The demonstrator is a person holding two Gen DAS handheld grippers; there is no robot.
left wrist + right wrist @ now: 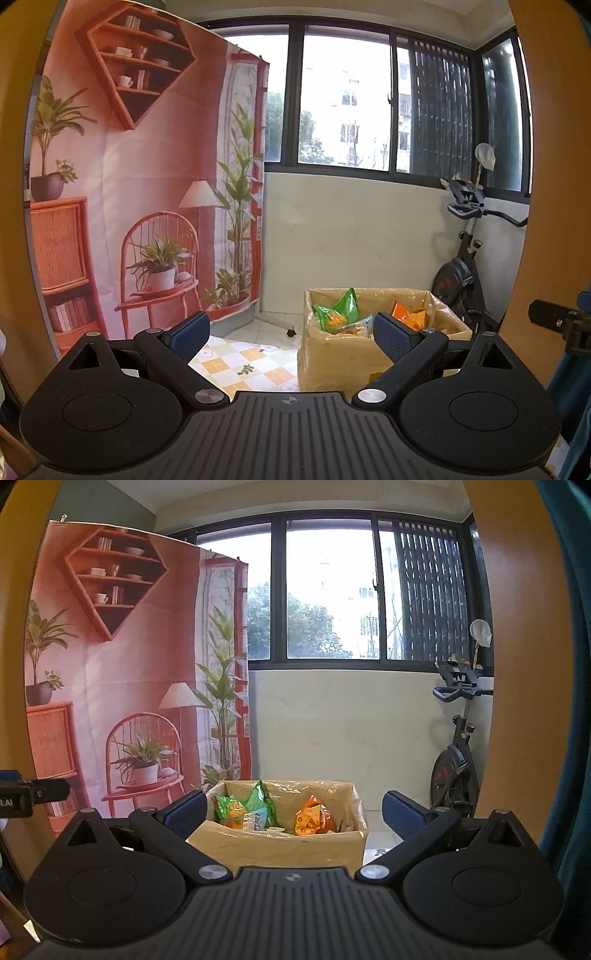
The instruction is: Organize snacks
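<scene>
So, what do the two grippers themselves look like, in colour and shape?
Both look alike. The left gripper and the right gripper have matte black bodies with two round discs, a ribbed centre plate, silver pivot pins and angled black arms. Their fingers carry dark blue textured pads. No cables are visible.

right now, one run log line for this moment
left gripper open, empty | right gripper open, empty | snack bags in cardboard box | no contact

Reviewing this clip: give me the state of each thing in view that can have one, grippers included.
left gripper: open, holding nothing.
right gripper: open, holding nothing.
cardboard box: open at the top, lined with clear plastic, snacks inside.
green snack bag: in the box, sealed as far as visible.
orange snack bag: in the box, crumpled.
</scene>
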